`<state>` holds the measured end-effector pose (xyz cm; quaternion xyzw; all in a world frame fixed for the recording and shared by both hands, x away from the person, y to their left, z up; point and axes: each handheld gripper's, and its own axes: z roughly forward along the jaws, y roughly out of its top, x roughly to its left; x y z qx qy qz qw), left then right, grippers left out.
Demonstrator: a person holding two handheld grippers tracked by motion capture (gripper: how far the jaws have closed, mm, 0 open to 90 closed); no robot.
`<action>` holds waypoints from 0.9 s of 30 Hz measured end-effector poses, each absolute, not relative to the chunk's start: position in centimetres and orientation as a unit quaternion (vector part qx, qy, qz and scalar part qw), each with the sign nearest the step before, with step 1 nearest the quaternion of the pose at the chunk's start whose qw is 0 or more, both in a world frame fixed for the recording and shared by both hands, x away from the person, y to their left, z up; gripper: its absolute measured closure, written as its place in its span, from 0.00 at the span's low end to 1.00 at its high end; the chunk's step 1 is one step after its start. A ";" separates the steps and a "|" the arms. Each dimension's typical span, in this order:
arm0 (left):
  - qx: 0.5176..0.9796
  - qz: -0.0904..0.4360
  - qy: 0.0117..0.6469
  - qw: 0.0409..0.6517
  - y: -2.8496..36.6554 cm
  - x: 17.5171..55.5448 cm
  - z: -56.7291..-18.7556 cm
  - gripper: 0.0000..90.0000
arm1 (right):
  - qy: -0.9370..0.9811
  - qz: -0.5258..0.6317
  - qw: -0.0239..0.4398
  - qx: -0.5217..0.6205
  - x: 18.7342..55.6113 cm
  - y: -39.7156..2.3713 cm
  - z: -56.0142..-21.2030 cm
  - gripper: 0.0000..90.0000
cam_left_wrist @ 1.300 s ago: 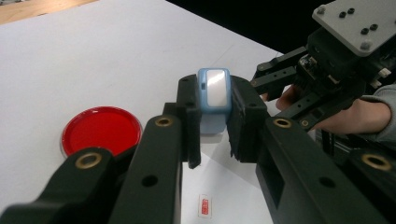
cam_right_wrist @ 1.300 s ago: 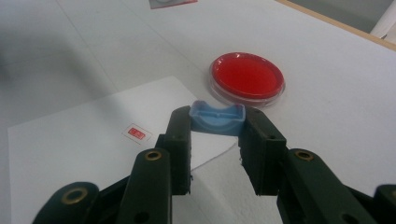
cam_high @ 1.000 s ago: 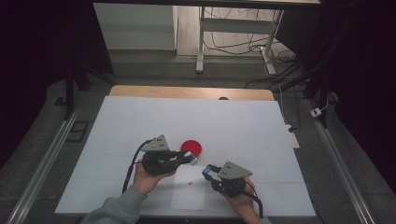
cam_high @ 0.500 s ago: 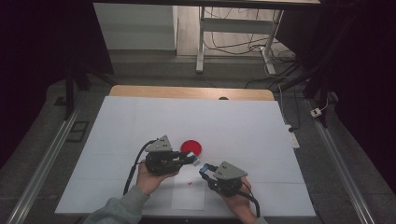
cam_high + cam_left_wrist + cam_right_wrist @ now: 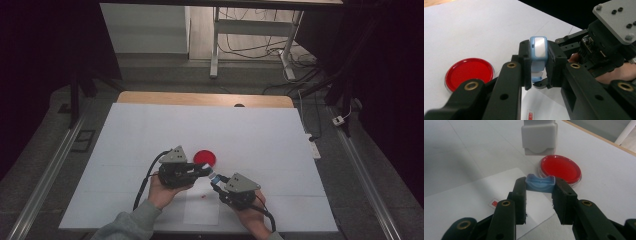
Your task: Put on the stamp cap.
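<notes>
My left gripper (image 5: 538,65) is shut on a small blue stamp (image 5: 538,48) with a pale face, held just above the table. In the right gripper view the same stamp (image 5: 539,137) hangs as a white block at the top. Just below it, and apart from it, sits a light blue cap (image 5: 540,183) with my right gripper (image 5: 540,191) shut on it. In the high view the left gripper (image 5: 205,170) and right gripper (image 5: 215,180) meet tip to tip near the table's front. A round red pad (image 5: 205,158) lies on the table just behind them.
A white sheet of paper (image 5: 200,207) with a small red mark (image 5: 203,196) lies under the grippers on the white table top (image 5: 260,135). The table's wooden far edge (image 5: 200,98) runs across the back. The person's hands and a grey sleeve enter from the front.
The right gripper has edged a little left, toward the left gripper. The left gripper has hardly moved. Both keep their holds.
</notes>
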<state>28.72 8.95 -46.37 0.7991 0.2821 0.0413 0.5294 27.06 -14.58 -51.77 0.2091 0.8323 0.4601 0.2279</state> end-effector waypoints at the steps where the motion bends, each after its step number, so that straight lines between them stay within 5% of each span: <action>1: 0.800 0.042 0.282 0.528 8.9 28.7 -46.4 0.84 | 0.833 0.458 0.231 0.210 27.0 -14.5 -51.8 0.72; 27: 0.799 0.043 0.291 0.524 8.6 28.9 -47.3 0.84 | 0.820 0.474 0.242 0.212 26.8 -14.1 -51.6 0.72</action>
